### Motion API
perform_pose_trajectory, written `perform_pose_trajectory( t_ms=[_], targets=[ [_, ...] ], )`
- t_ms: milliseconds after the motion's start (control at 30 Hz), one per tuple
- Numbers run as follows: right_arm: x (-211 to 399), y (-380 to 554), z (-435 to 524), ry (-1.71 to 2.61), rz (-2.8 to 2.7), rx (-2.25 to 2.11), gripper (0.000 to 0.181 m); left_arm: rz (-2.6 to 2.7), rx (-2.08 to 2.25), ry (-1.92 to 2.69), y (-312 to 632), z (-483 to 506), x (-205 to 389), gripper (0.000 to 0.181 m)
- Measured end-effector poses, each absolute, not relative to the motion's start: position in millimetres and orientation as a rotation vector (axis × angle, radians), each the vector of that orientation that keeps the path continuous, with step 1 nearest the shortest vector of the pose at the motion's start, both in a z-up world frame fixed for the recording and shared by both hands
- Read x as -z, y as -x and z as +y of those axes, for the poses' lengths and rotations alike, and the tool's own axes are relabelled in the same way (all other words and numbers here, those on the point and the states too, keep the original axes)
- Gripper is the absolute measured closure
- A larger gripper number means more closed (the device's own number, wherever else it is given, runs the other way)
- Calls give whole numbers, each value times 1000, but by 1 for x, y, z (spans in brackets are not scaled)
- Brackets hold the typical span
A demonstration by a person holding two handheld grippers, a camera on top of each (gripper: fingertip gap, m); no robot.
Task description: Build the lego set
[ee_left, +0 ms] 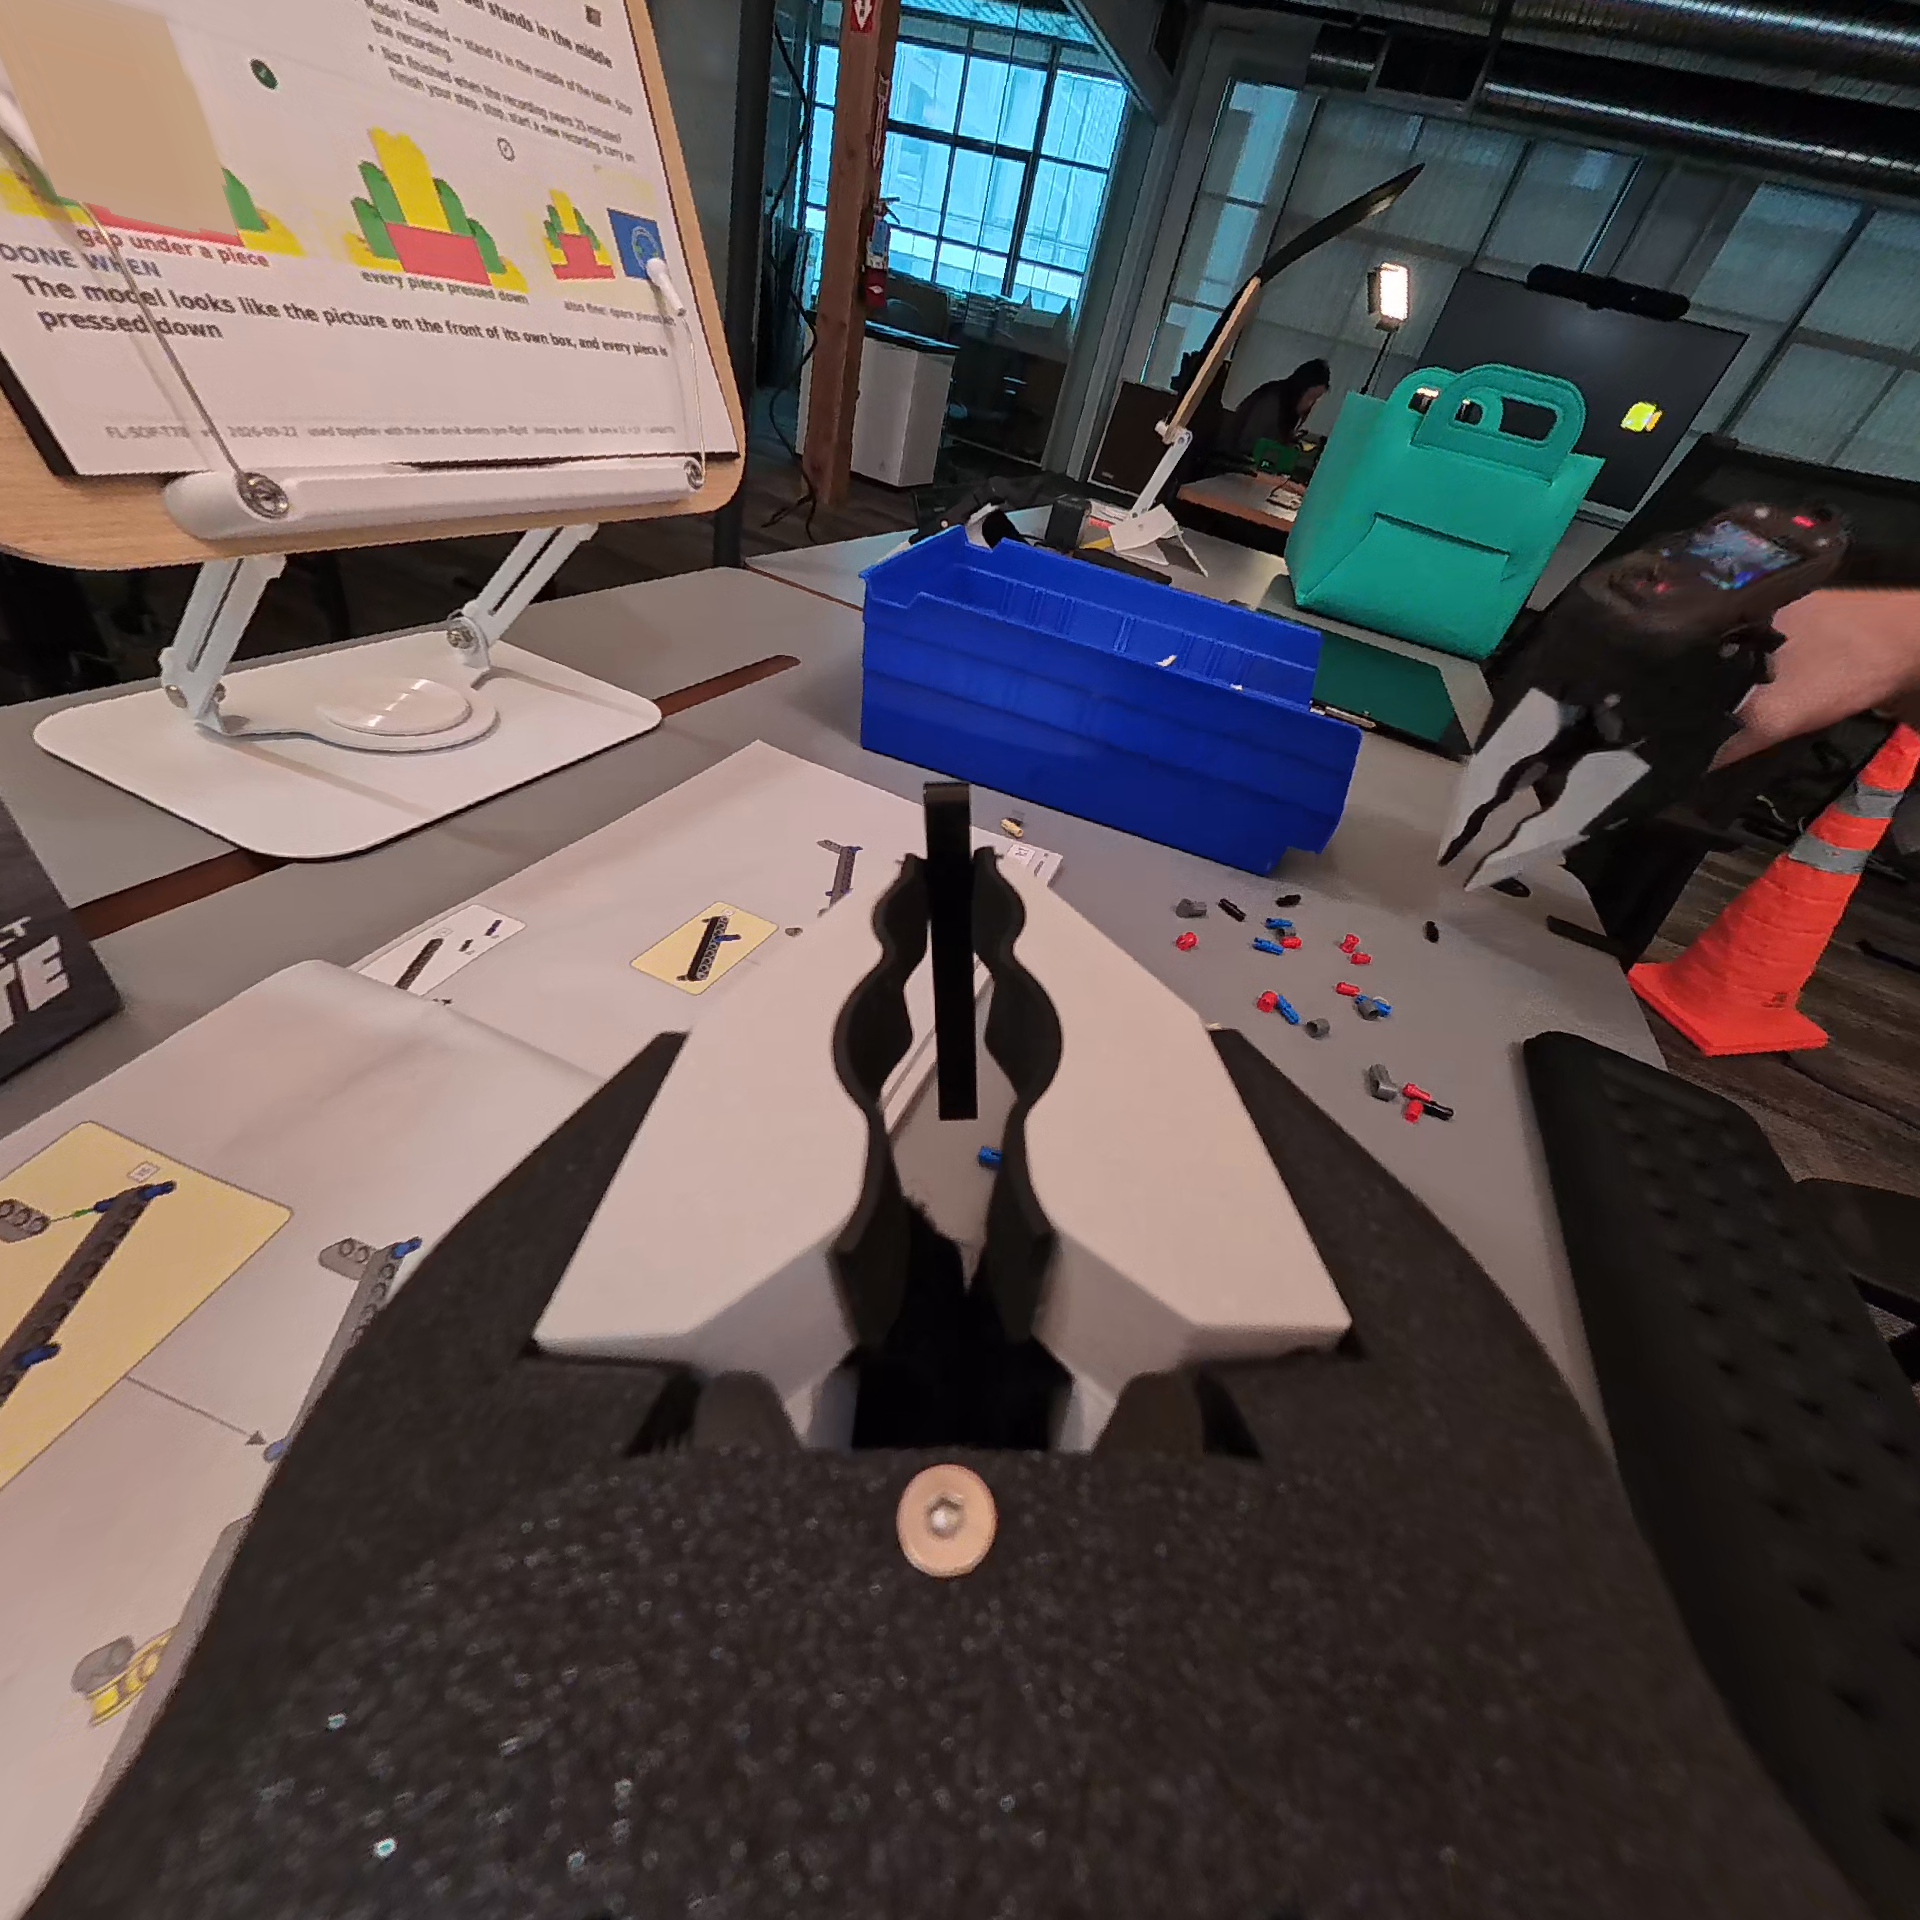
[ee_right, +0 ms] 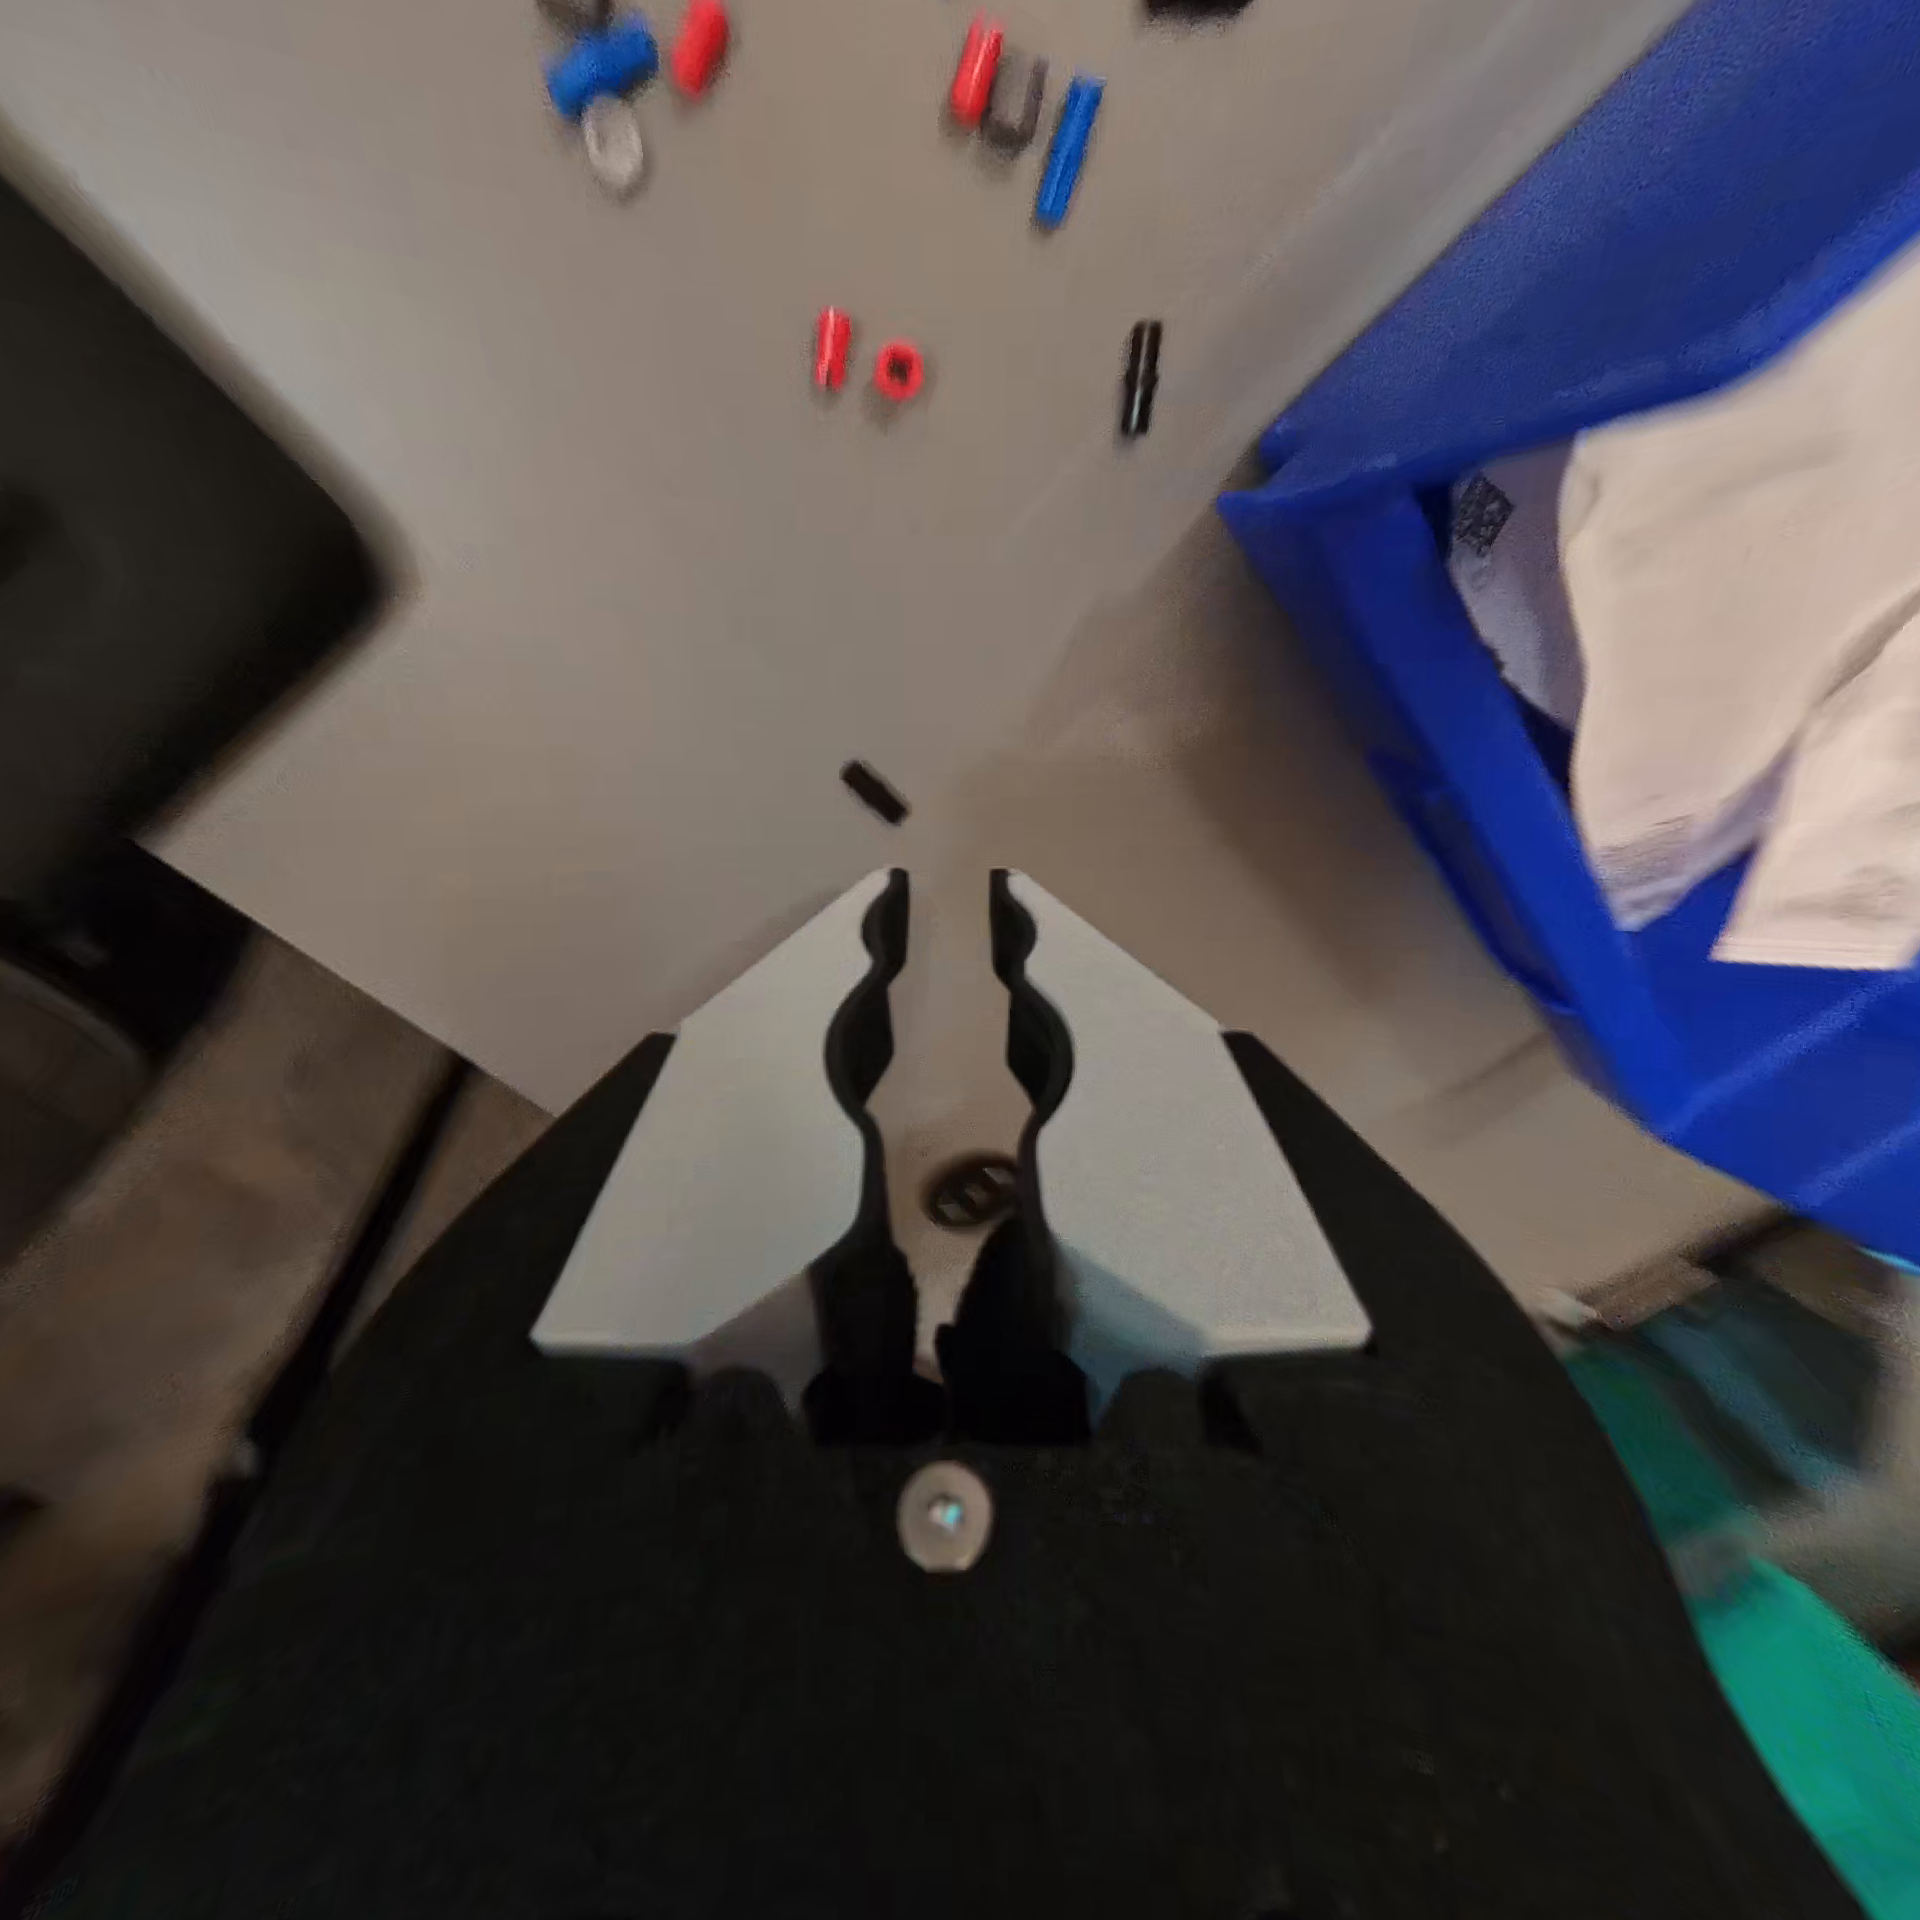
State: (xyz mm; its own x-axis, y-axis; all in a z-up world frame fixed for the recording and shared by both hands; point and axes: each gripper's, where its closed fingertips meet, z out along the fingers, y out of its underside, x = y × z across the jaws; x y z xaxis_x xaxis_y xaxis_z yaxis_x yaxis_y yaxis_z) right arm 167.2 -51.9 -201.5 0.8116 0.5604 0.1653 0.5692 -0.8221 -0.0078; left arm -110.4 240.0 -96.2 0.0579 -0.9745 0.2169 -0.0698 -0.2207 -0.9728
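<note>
left tool (ee_left: 951, 883) gripped a long black beam (ee_left: 954, 956) between its fingertips, jaws nearly closed on it, the beam standing upright with its top end poking above the tips. right tool (ee_right: 943, 883) hung with its jaws a small way apart and nothing between them, tips pointed down at the grey surface (ee_right: 582, 582).

under and ahead-left of the left tool lay the open instruction booklet (ee_left: 343, 1049), flat on the surface. farther ahead-left stood a white stand (ee_left: 343, 727) carrying a printed sheet. ahead and slightly right of the left tool sat a blue bin (ee_left: 1091, 707), and beyond that a teal bag (ee_left: 1444, 520); an orange cone (ee_left: 1787, 925) stood off to the right, past the surface's edge. in the right wrist view the same blue bin (ee_right: 1475, 582) sat just right of the right tool, with white paper inside.

loose lego pieces (ee_left: 1320, 977), red, blue, grey and black, lay scattered on the surface ahead-right of the left tool. one small black pin (ee_right: 875, 790) lay just ahead of the right tool's tips, slightly left, not touching them. a single blue pin (ee_left: 990, 1155) lay on the booklet below the left tool's jaws.
</note>
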Motion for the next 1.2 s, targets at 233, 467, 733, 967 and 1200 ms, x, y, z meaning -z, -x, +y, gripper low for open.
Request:
perform_pose_trajectory(
  t_ms=[233, 467, 733, 967, 1200],
  targets=[
    [221, -160, -50, 2505, -525, -86, 166, 1147, 1309, 1432, 106, 228, 94, 175],
    [227, -156, -48, 2421, -565, -225, 170, 1171, 1294, 1442, 104, 227, 102, 175],
    [233, -154, -49, 2408, -577, -402, 171, 1162, 1296, 1455, 105, 231, 104, 175],
    [233, -154, -47, 2432, -540, -369, 171, 1164, 1294, 1456, 105, 232, 105, 175],
    [232, -134, -39, 2407, -308, -240, 158, 1162, 1298, 1450, 106, 231, 102, 175]
  ],
)
